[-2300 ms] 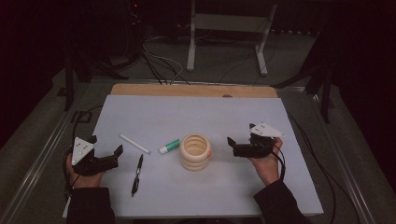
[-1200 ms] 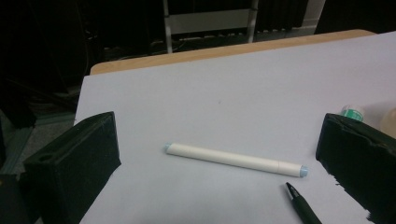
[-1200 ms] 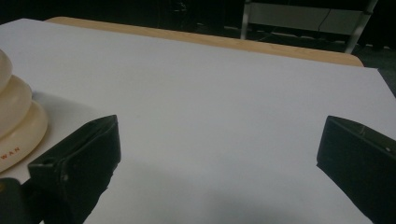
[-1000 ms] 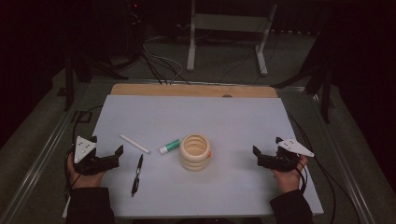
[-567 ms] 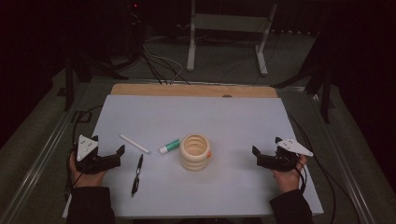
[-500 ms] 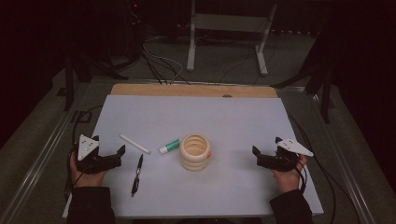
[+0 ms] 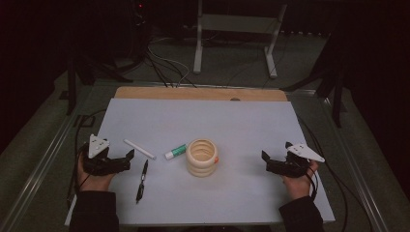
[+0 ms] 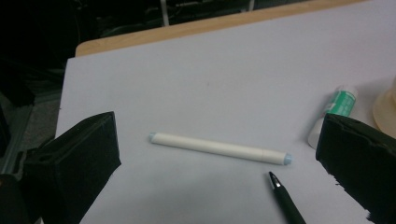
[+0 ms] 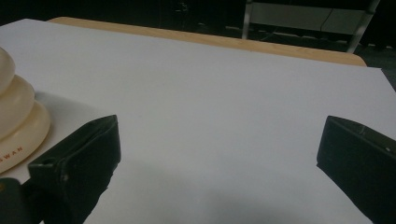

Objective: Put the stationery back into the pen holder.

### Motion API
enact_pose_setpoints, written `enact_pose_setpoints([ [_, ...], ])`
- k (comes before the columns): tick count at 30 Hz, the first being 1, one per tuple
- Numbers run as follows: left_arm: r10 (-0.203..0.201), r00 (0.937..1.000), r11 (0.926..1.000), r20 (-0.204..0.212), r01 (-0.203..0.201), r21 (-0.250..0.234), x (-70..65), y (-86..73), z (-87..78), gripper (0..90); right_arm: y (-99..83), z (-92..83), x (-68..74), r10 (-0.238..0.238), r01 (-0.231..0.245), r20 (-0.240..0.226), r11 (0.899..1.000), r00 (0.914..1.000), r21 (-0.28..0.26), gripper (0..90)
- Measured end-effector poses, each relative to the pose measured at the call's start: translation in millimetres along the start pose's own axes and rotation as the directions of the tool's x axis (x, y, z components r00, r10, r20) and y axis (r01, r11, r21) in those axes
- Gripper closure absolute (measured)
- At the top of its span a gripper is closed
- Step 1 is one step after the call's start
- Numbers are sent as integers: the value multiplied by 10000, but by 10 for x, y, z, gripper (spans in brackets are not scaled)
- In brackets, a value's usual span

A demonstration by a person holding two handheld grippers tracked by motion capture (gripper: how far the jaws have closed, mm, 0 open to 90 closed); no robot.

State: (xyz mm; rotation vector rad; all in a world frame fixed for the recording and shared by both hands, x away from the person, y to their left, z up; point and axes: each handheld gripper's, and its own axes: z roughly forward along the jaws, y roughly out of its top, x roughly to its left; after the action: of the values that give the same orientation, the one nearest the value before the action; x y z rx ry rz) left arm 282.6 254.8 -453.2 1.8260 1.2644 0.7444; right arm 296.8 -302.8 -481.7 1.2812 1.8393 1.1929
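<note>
A: The white pen (image 8: 219, 148) is lying on the surface just ahead of the left gripper (image 7: 118, 163), toward the left edge. In the left gripper view it is sitting squarely between the two jaws, which are standing wide apart and holding nothing.

B: Which way is its long axis running?

A: Crosswise to the jaws in that view, one end pointing at each jaw. I am judging that the gripper would need a turn, or to close along the pen's thin side, before it could pinch it.

B: And the right gripper (image 7: 273, 165)?

A: It is resting well apart near the right edge, jaws also spread wide and empty, with the cup (image 7: 202, 157) between it and the pen. So the left hand is clearly nearer.

B: What is crowding the pen?

A: A black pen (image 8: 286, 199) is lying just beside its near end, tip close but apart. A glue stick (image 8: 333, 113) with a green label is lying farther toward the cup.

B: Materials?

A: The white pen is looking like smooth matt plastic, a slim cylinder with pale blue ends. The cup is a cream, glossy stack of rounded rings. The surface is a flat white sheet, with a wooden strip along the far edge.
</note>
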Motion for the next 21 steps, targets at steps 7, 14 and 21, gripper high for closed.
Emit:
enact_pose_setpoints([
  [7,60,9999,9907,-120,-43,1356,-37,52,119,1,-3,2,-6,28,-28,16,10000,10000,42,0],
  [14,156,9999,9701,-27,-145,2423,-87,90,243,1,-1,-4,-16,84,-84,3,10000,10000,1,0],
  [21,141,9999,9566,43,-147,2912,-130,110,321,1,-2,-2,-23,121,-121,-4,9999,9999,8,0],
])
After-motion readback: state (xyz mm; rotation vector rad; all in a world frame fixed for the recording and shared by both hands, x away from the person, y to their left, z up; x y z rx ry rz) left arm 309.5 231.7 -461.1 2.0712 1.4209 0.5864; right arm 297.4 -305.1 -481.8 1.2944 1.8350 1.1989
